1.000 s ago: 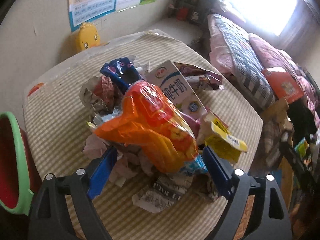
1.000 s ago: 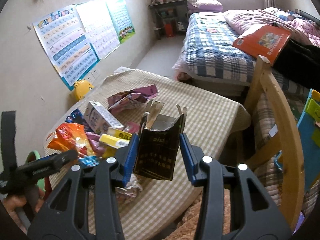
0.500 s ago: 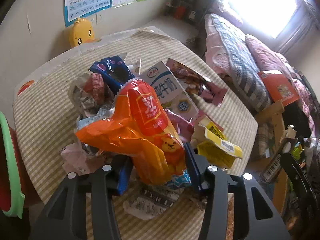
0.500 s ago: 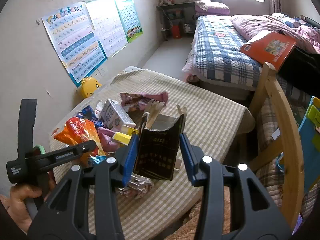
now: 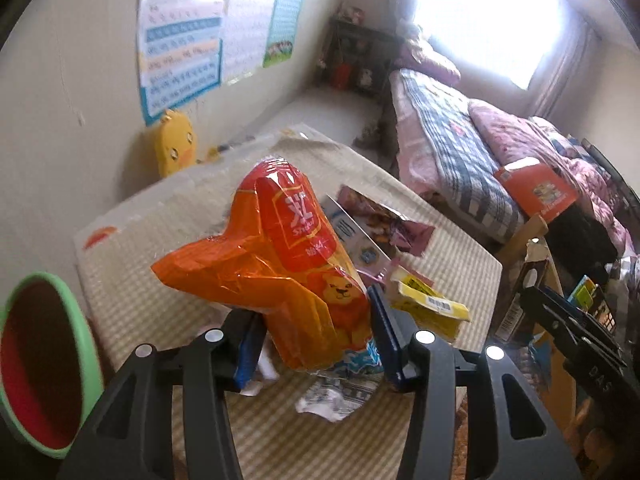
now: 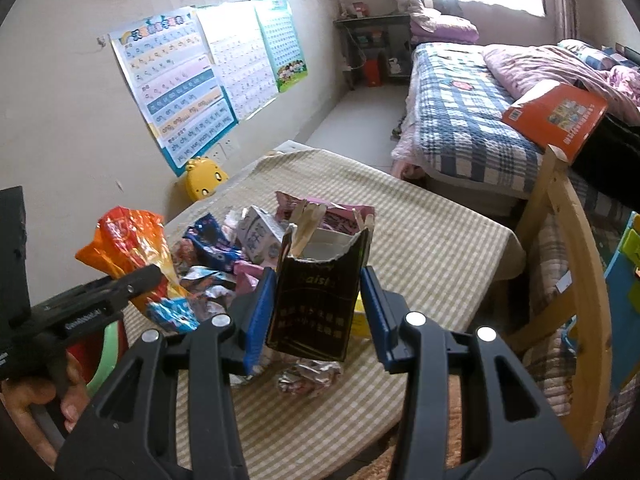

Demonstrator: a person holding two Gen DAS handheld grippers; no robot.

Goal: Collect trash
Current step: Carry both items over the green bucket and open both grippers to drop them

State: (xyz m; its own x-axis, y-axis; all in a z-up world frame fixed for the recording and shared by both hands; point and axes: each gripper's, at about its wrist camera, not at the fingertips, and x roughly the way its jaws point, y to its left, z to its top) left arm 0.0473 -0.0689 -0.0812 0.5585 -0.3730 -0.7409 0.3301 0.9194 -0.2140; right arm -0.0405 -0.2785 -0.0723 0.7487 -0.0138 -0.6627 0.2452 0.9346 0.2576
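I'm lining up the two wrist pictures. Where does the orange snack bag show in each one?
Left wrist: orange snack bag fills the centre, clamped in the left claw.
Right wrist: far left, above the table.
Shared landmark: the yellow duck against the wall.

Table under a beige checked cloth carries a trash heap on its wall-side half: milk carton in the middle, purple wrapper just behind it, blue wrapper just left of it, crumpled foil toward the near edge.
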